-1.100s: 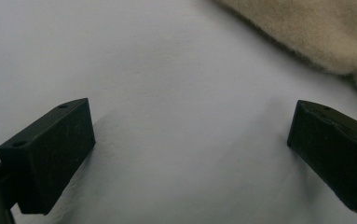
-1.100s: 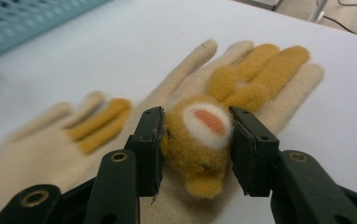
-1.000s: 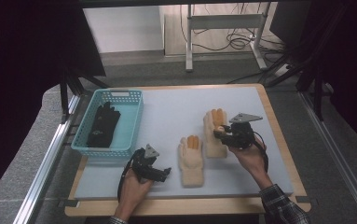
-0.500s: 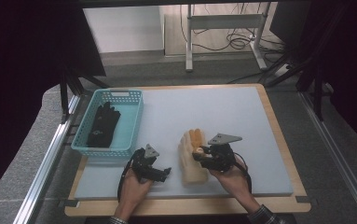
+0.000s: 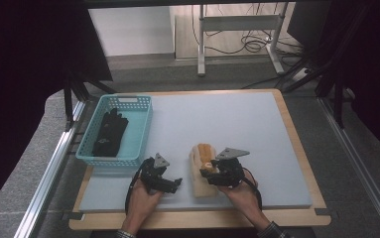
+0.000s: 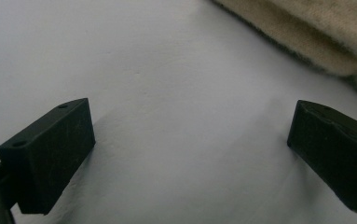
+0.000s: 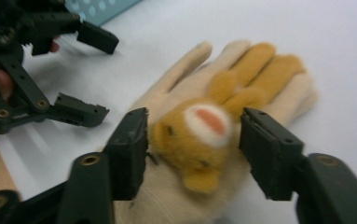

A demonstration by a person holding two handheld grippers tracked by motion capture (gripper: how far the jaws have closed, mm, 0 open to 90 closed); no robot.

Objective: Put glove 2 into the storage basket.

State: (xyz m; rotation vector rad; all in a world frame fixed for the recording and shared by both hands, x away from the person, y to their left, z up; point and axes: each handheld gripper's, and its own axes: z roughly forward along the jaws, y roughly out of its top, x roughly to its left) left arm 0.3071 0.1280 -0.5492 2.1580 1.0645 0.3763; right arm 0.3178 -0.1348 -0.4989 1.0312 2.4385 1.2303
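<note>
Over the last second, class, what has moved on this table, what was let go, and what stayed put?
The right hand-held gripper carried the second cream glove from the mat's right side toward the left and laid it on the first, making one stack of gloves. Its jaws have just been opening, and the glove's orange bear patch sits between them, apparently released. The left hand-held gripper, the blue basket and the black glove kept their places.
</note>
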